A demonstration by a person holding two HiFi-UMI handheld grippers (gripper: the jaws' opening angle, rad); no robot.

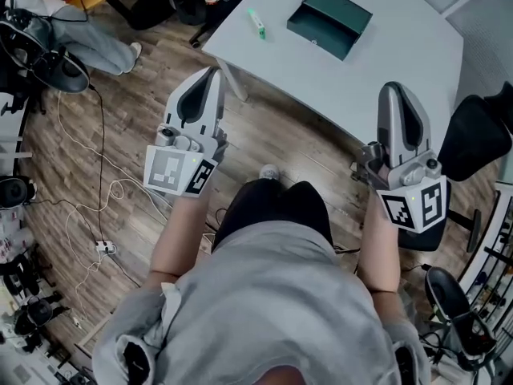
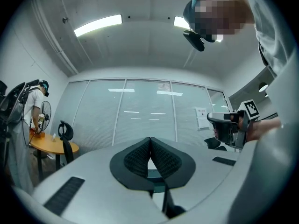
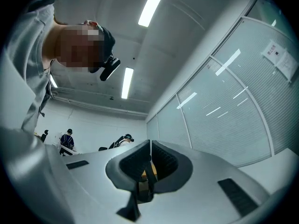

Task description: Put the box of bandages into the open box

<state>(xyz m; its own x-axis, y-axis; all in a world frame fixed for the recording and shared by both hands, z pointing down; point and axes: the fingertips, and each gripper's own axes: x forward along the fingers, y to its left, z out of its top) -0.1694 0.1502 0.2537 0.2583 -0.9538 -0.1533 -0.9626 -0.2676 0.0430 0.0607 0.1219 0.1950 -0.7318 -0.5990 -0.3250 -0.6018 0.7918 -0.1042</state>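
Note:
In the head view a small white and green box of bandages [image 1: 256, 23] lies near the left edge of the grey table [image 1: 401, 62]. The open dark green box [image 1: 329, 21] sits to its right, farther back. Both grippers are held close to the person's body, short of the table, pointing upward. The left gripper [image 1: 210, 74] is shut with nothing in it, and in its own view the left gripper [image 2: 150, 141] faces a glass wall, pads together. The right gripper [image 1: 393, 91] is also shut and holds nothing. The right gripper [image 3: 150, 146] faces the ceiling in its own view.
White cables [image 1: 96, 183] trail over the wooden floor at the left. A black office chair [image 1: 473, 139] stands at the right of the table. A seated person [image 1: 88, 38] and an orange table [image 2: 49, 146] are at the far left.

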